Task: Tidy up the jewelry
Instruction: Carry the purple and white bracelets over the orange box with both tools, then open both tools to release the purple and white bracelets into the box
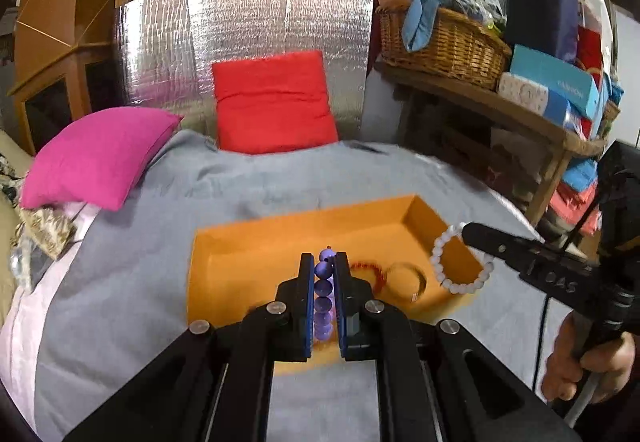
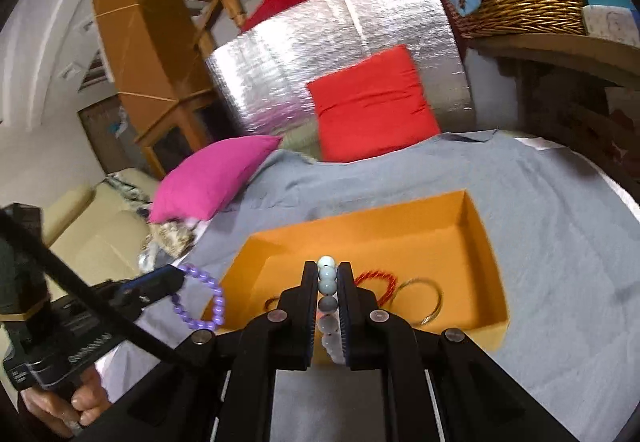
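An orange box (image 1: pixel 256 242) (image 2: pixel 432 238) lies open on the grey bedspread. Inside it rest a red beaded bracelet (image 1: pixel 372 268) (image 2: pixel 378 277) and a thin metal bangle (image 1: pixel 406 278) (image 2: pixel 426 296). My left gripper (image 1: pixel 324 262) (image 2: pixel 180 274) is shut on a purple beaded bracelet (image 1: pixel 323 290) (image 2: pixel 204 298), held above the box's near left side. My right gripper (image 2: pixel 327 268) (image 1: pixel 466 232) is shut on a white beaded bracelet (image 2: pixel 327 284) (image 1: pixel 456 266), which hangs over the box's near right corner.
A pink cushion (image 1: pixel 96 158) (image 2: pixel 216 174) and a red cushion (image 1: pixel 274 102) (image 2: pixel 372 106) lie at the far end against a silver foil panel (image 1: pixel 248 38). A wooden shelf with a wicker basket (image 1: pixel 444 38) and boxes stands at the right. A hand (image 1: pixel 592 362) grips the right tool.
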Motion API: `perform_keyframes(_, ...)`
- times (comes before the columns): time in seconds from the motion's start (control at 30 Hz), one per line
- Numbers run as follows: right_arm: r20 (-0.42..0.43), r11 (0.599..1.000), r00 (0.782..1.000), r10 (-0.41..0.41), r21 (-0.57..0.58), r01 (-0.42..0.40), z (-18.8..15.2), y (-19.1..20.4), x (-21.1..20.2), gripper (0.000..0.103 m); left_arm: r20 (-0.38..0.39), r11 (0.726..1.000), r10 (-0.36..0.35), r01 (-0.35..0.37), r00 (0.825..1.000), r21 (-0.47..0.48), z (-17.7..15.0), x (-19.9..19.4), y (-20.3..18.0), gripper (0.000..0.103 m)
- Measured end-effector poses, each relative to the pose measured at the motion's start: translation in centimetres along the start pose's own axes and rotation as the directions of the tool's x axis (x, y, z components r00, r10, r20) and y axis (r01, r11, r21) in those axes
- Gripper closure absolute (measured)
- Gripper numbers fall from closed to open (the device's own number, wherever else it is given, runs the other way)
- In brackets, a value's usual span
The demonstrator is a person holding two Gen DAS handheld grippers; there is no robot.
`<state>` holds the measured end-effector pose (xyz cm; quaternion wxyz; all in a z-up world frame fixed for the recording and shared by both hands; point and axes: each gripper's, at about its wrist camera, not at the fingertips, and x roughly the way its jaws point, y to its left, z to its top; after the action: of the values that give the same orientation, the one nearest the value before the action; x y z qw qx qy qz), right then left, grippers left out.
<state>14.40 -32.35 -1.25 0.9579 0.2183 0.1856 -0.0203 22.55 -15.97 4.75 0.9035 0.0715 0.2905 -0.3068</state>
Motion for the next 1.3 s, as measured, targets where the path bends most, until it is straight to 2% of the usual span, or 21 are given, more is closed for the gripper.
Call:
perform_keyframes(0.17,-0.037,0.996,0.998,-0.059,0.058,0.061,3.3,-2.5,4.1,0.092,-0.005,1.0,-0.014,0.013,1.0,-0.024,1.7,4.0,0.3,0.093)
perform_keyframes(0.43,-0.199,0.983,0.977,-0.072,0.149,0.103,4.5,-6.3,11.7,0.092,-0.133,0.993,-0.035,0.019,0.991,-0.113,0.9,12.4,1.7,0.093)
perform_keyframes(0.6,-0.218,0.984,0.972,-0.086,0.135,0.118,5.0,-6.5,14.4,0.092,-0.203,0.987,-0.036,0.004,0.979,-0.159,-0.3,15.8,2.1,0.093)
perform_keyframes(0.93,-0.275,0.969,0.958,-0.086,0.199,0.144,4.7,-8.5,18.3,0.092,-0.288,0.986,0.002,-0.051,0.958,-0.162,-1.6,18.6,2.6,0.093)
perform_keyframes(1.3,-0.308,0.942,0.94,-0.148,0.245,0.229,4.7,-10.4,18.5,0.089,-0.364,0.985,0.087,-0.135,0.927,-0.11,-2.2,19.7,2.8,0.092)
